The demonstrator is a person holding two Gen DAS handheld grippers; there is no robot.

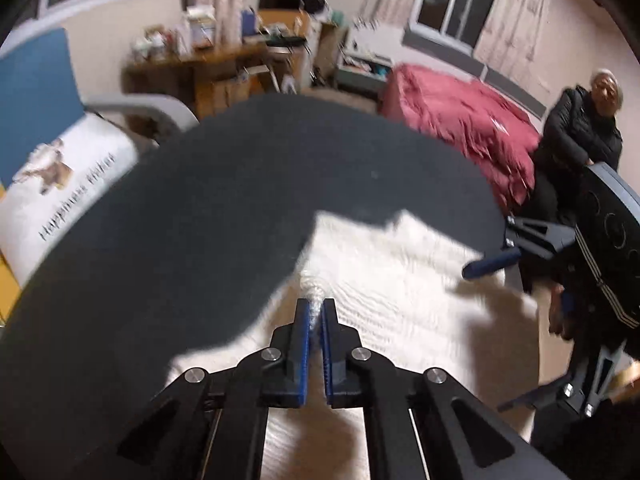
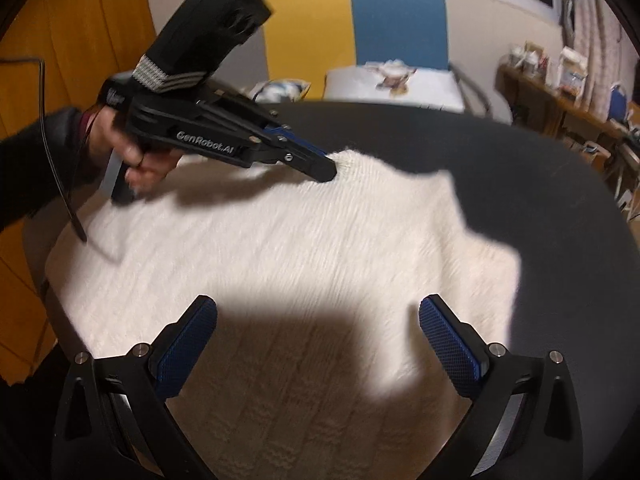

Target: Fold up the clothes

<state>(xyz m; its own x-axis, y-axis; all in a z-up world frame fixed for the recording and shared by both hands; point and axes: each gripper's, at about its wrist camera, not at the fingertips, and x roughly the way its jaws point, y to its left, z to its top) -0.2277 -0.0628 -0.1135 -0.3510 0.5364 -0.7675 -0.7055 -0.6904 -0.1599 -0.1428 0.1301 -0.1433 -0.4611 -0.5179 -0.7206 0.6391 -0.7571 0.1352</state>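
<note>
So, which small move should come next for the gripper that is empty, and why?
Probably bring the right gripper down to pinch the near edge of the white knit garment. It hangs open and empty above it, while the left gripper is already shut on a far corner.

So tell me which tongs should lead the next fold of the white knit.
Left. The left tongs are already shut on a pinch of the white knit at its far edge. The right tongs hang open above it, gripping nothing.
</note>
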